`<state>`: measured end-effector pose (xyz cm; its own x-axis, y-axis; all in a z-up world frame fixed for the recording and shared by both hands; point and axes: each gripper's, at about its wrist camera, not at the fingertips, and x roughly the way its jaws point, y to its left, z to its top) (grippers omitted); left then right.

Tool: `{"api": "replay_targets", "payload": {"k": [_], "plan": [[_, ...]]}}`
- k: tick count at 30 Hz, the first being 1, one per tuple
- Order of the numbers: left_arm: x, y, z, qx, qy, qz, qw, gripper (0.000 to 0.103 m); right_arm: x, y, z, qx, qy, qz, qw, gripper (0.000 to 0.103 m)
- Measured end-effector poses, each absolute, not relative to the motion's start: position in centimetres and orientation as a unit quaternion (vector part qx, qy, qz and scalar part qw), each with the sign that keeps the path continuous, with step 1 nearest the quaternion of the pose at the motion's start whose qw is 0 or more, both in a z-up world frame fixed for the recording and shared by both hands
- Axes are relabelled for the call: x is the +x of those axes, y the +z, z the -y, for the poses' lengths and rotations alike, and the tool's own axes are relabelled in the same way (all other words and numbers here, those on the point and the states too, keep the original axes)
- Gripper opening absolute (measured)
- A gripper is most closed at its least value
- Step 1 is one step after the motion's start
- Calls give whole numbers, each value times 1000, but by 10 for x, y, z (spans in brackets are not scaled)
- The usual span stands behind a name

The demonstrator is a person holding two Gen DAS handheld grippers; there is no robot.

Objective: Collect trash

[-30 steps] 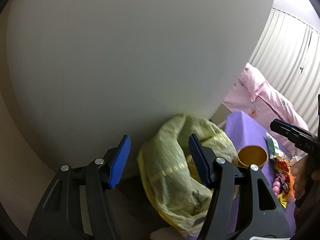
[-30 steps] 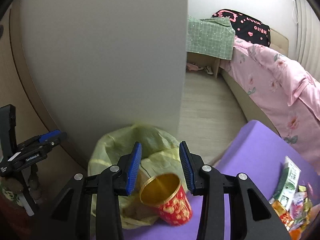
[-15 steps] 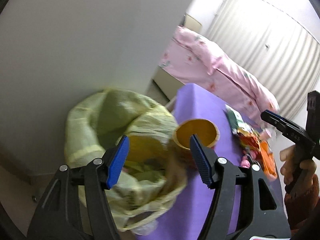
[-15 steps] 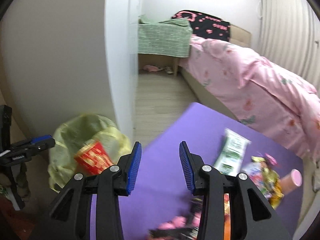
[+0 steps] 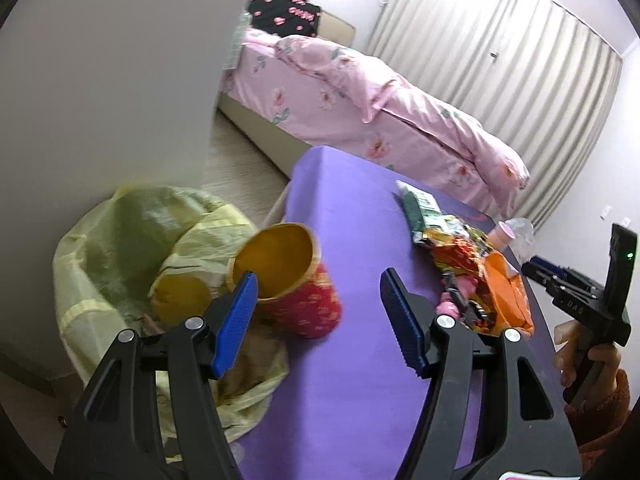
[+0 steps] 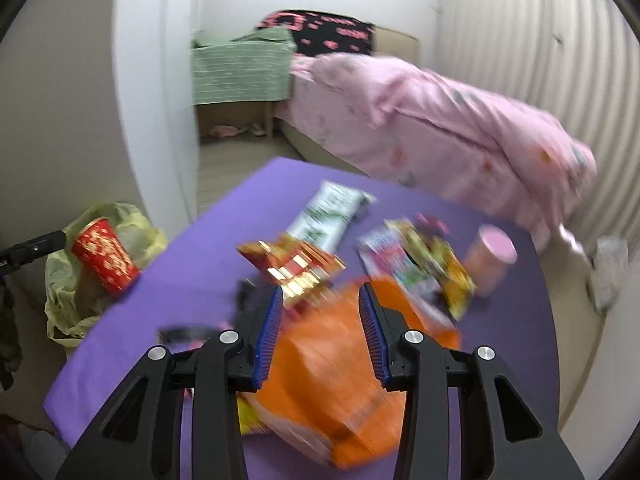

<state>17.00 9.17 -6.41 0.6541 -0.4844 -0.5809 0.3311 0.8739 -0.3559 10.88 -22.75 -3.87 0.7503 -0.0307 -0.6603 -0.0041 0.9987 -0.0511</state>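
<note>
Red cup (image 5: 298,280) tipped at yellow bag (image 5: 132,248) mouth; both tongs released, right tongs (image 6: 320,336) over orange wrapper (image 6: 336,384).

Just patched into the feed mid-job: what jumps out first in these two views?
The heap of bright wrappers on the purple table, with a big orange bag right in front of the open right gripper. At the table's left edge, a red cup with a gold inside tilts at the mouth of the yellow trash bag, by the open left gripper. Behind is a pink bed.
</note>
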Motion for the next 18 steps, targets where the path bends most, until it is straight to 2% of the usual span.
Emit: {"api": "replay_targets", "payload": {"k": [8,14,18], "plan": [[167,-53,-78,-89,-212,-328,916,60,96,-73,285,64,-48,-382,921,38],[166,-52,-77,-82,-195,-327,921,60,106,-111,297,98,-49,-416,903,38],[165,-50,-75,-79,-196,-328,921,60,102,-114,301,124,-38,-414,901,39]]}}
